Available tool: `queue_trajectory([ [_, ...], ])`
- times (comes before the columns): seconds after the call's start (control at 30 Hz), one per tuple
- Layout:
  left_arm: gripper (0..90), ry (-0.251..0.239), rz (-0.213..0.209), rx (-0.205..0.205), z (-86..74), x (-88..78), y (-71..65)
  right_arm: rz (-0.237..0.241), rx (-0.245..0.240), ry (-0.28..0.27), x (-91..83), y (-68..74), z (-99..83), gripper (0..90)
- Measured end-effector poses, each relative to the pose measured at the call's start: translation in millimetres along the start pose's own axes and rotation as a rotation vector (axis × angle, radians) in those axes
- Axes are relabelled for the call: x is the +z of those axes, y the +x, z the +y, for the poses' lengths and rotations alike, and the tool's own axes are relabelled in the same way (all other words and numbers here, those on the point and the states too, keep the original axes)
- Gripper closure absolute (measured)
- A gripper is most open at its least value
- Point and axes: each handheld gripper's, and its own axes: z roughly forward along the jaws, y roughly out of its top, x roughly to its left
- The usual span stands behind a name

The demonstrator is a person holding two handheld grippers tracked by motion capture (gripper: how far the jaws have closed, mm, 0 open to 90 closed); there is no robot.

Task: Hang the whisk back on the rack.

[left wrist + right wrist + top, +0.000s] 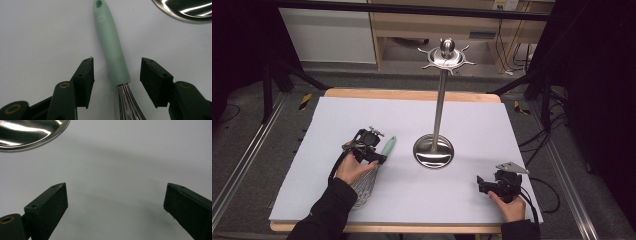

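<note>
On the white mat (337, 115) a whisk (113, 57) lies flat, its mint handle pointing toward the far edge and its wire head toward the person. Over it hovers the left gripper (116, 80), jaws spread wide to either side of the handle's lower end, just above where the wires start; neither pad touches it, so nothing is held yet. That spot looks chosen for a firm hold near the balance point, and the hole at the handle's tip stays free, probably for hanging. Beside the whisk stands a steel stand (438, 105), its round base (433, 151) close to the handle and hooks ringing its top, a likely place for the whisk. Near the front edge, the right gripper (116, 210) hangs low over bare mat, jaws wide apart and empty, seemingly waiting clear of the work.
</note>
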Motion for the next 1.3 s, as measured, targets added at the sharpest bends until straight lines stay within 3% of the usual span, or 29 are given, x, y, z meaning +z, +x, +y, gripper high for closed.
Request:
queue_trajectory([
  [0.67,61.9,0.092,-0.034,-0.043,4.2,21.1,2.6,0.007,0.003,-0.002,-0.4,-0.4,0.2,5.9],
  [1.03,62.2,0.113,-0.047,-0.069,5.9,29.6,3.8,0.010,-0.001,0.002,0.0,0.6,0.3,5.9],
  [1.3,64.8,0.116,-0.047,-0.114,5.5,31.3,5.1,0.011,-0.004,0.005,0.5,0.3,0.4,5.9],
])
